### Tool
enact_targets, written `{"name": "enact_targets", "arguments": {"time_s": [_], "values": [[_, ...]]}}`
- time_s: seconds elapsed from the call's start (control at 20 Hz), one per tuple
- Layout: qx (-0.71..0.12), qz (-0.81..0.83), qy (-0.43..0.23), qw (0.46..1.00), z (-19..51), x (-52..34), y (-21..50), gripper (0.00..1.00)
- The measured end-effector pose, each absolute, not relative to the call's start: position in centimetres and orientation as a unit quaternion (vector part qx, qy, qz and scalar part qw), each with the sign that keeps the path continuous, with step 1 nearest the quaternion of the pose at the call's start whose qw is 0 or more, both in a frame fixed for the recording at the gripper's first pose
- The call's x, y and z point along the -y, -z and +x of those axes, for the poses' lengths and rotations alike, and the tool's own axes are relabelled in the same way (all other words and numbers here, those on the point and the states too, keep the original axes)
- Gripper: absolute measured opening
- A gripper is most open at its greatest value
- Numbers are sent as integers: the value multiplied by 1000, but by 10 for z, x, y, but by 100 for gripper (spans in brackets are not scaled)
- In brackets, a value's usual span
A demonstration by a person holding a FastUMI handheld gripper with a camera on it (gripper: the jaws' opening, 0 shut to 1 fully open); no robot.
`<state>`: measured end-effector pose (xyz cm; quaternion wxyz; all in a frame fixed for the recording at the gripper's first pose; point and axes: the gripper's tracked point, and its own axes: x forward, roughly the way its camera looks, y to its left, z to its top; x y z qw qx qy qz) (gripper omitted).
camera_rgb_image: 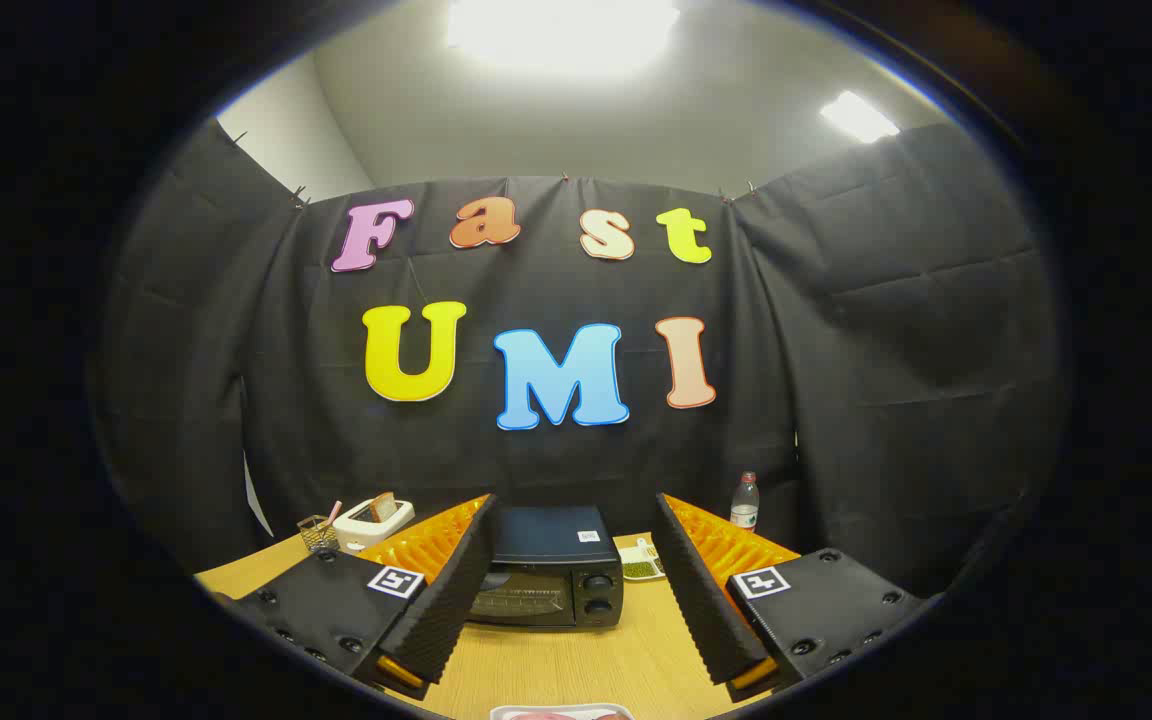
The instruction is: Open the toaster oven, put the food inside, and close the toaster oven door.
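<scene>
A black toaster oven point(548, 580) stands on the wooden table point(556, 665) beyond my fingers, its glass door shut and two knobs on its right side. My gripper point(571, 560) is open, with its fingers point(446, 590) spread wide on either side of the oven and nothing between them. Just below the fingers, at the table's near edge, the rim of a white plate point(561, 712) with pinkish food shows.
A white toaster point(373, 520) with a slice of bread in it and a small wire basket point(316, 532) stand at the table's back left. A small dish of green food point(641, 565) lies right of the oven. A water bottle point(744, 502) stands at the back right.
</scene>
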<state>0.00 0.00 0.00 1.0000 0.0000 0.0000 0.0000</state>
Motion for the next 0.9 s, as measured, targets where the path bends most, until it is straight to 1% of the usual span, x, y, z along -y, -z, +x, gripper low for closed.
{"name": "enact_targets", "arguments": {"time_s": [0.5, 0.9], "values": [[-21, 0, -8, 1000, 0, -2, 17, 96], [-13, 6, -10, 1000, 3, -9, 12, 96]]}}
